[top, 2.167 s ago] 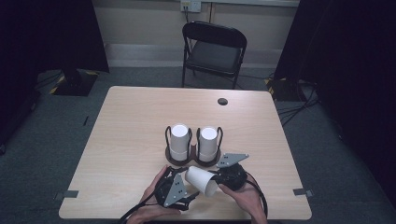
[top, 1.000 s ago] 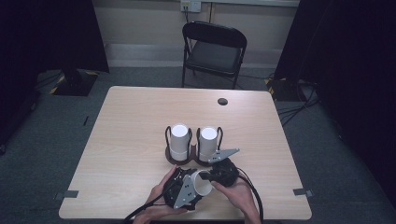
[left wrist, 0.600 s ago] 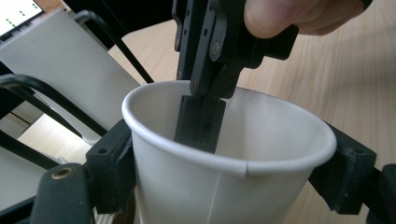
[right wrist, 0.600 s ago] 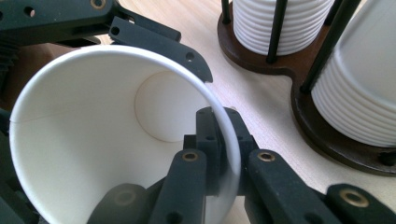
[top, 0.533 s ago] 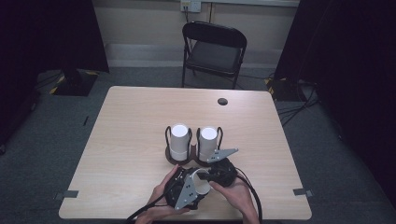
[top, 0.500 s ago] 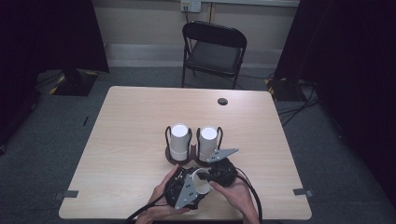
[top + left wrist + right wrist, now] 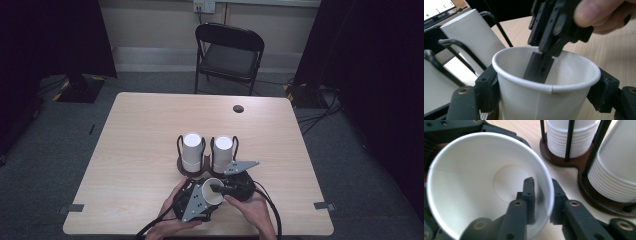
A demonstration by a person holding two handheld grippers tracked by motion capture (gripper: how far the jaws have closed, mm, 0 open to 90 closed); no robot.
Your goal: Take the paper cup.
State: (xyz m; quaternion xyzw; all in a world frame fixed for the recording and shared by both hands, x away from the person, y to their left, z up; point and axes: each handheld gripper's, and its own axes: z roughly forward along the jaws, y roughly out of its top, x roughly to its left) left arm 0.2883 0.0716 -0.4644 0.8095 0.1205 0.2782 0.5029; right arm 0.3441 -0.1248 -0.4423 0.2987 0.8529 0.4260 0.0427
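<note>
Paper cup [image 7: 214, 191] sits near the table's six o'clock edge, the left gripper [image 7: 196, 200] just closing on its sides, while the right gripper [image 7: 220, 189], one jaw inside the rim and one outside, has just been easing apart. Both hands come in low. Toward twelve o'clock stands the cup rack [image 7: 206, 152] on the wooden table [image 7: 130, 145]; beyond, a folding chair [image 7: 227, 52].

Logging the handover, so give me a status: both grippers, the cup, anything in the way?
Left gripper closing around the paper cup. Right gripper astride the cup's rim, jaws just easing open. Cup rack close behind, stacks untouched.
</note>
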